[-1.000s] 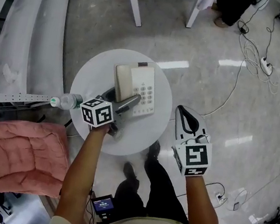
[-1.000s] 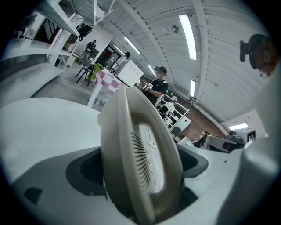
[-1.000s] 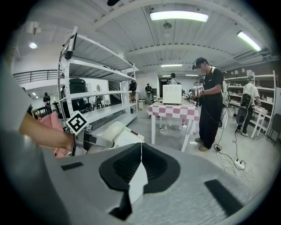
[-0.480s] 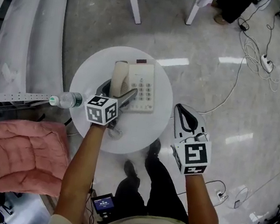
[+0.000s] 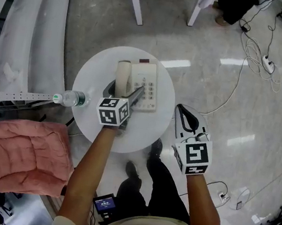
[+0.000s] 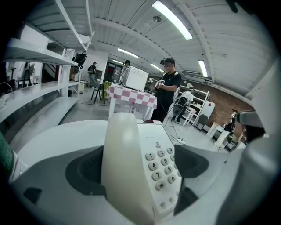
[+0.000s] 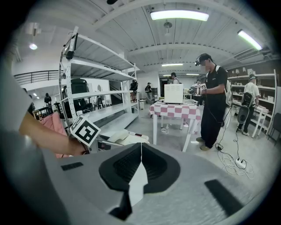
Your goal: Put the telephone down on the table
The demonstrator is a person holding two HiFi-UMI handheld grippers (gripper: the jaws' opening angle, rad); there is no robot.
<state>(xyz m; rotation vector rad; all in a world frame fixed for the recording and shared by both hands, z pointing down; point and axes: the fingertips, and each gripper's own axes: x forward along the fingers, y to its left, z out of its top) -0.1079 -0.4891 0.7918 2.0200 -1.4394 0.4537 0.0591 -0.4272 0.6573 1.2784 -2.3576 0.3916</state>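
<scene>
A cream telephone [image 5: 144,86] with its handset on the cradle is on the round white table [image 5: 148,132]. My left gripper [image 5: 125,92] is shut on the phone's near end, one jaw on the handset side and the other on the keypad side. In the left gripper view the telephone [image 6: 131,171] fills the space between the jaws, with the tabletop [image 6: 52,136] around it. I cannot tell whether its base rests fully on the table. My right gripper [image 5: 182,110] hangs shut and holds nothing, off the table's right edge. Its view shows the jaws [image 7: 140,145] meeting and the telephone [image 7: 127,137] beyond them.
A water bottle [image 5: 71,97] lies at the table's left edge. A pink cushion [image 5: 23,154] sits low on the left, beside white shelving [image 5: 32,28]. Cables and a power strip [image 5: 268,65] trail over the floor at right. A checkered table [image 7: 175,110] and a standing person [image 7: 213,101] are beyond.
My left gripper has shifted right along the table's near side, and the telephone in it has turned from tilted to squarer. The right gripper has barely moved.
</scene>
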